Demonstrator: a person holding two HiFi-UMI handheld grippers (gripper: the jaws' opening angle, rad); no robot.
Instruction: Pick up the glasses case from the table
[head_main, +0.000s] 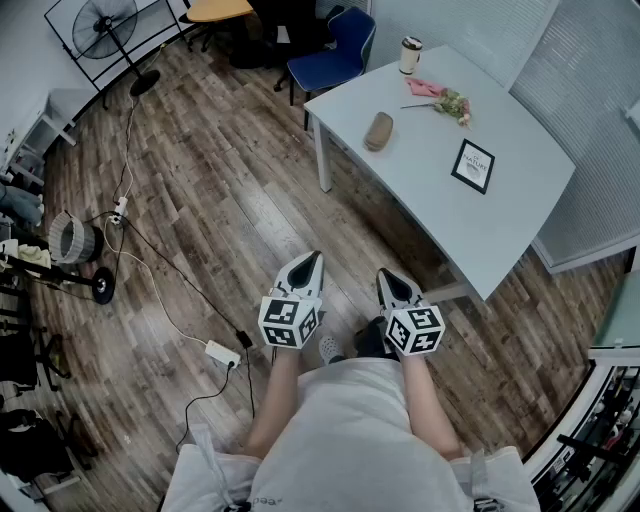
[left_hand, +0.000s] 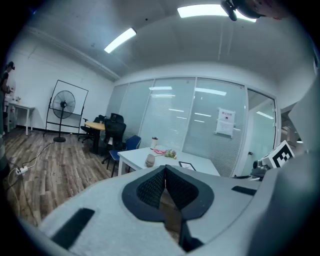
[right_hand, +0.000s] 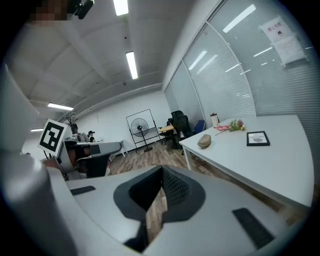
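Glasses case (head_main: 378, 131), tan, lying on white table (head_main: 500, 220) toward its far left edge, well apart from both tongs. Left gripper (head_main: 313, 258) and right gripper (head_main: 385, 275) clenched, empty, near, over wooden floor (head_main: 220, 200). Approach step, likely; next calls for closing in, then parting jaws.

Wood-plank floor (head_main: 230, 200), white table (head_main: 500, 225), blue chair (head_main: 335, 50), standing fan (head_main: 105, 22), glass partition walls (left_hand: 170, 115)
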